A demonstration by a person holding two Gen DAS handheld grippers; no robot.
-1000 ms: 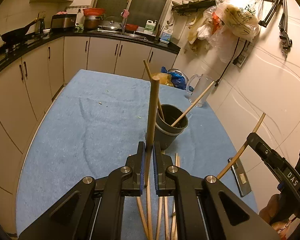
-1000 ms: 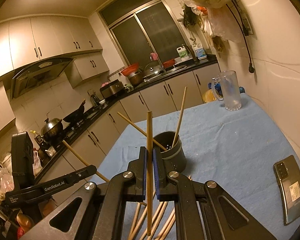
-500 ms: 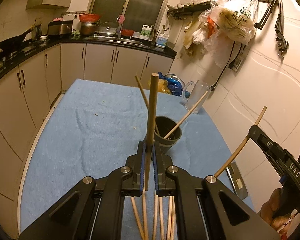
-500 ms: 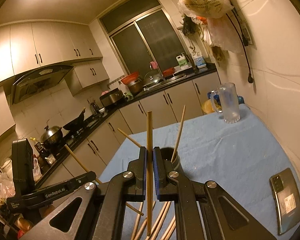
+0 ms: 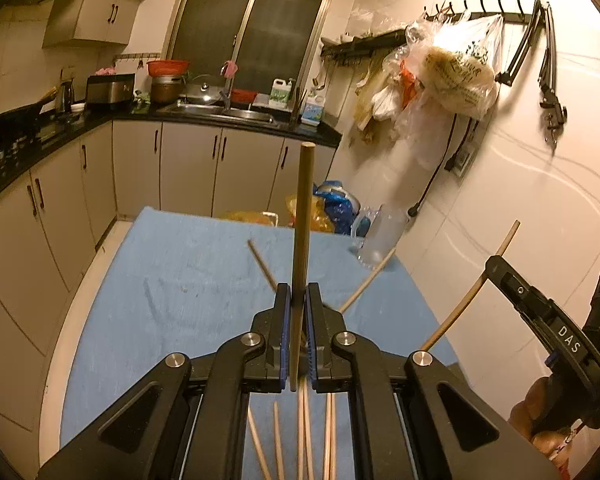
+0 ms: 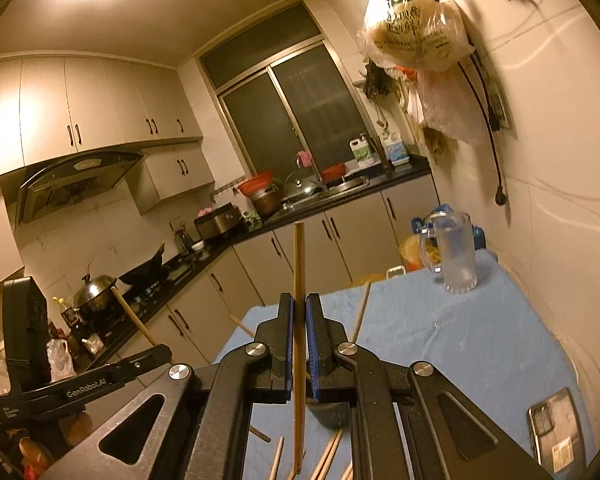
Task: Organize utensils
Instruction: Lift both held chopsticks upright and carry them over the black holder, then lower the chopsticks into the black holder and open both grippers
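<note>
My left gripper [image 5: 298, 294] is shut on a wooden chopstick [image 5: 303, 216] that stands upright between its pads. My right gripper [image 6: 299, 304] is shut on another wooden chopstick [image 6: 299, 264], also upright. The dark utensil cup is mostly hidden behind the jaws; its lower wall [image 6: 332, 414] shows in the right wrist view. Two chopsticks [image 5: 366, 282] lean out of it. Several loose chopsticks [image 5: 304, 436] lie on the blue table cloth [image 5: 187, 280] under my grippers. The right gripper [image 5: 540, 312] shows at the right of the left wrist view.
A clear glass mug [image 6: 454, 254] stands at the far right of the table by the tiled wall. A phone [image 6: 554, 438] lies at the table's right edge. Plastic bags [image 5: 452, 72] hang on the wall. Kitchen cabinets [image 5: 187, 168] and the counter run behind and left.
Both grippers have risen and tilted up with their chopsticks. The cup has dropped behind the jaws in both views.
</note>
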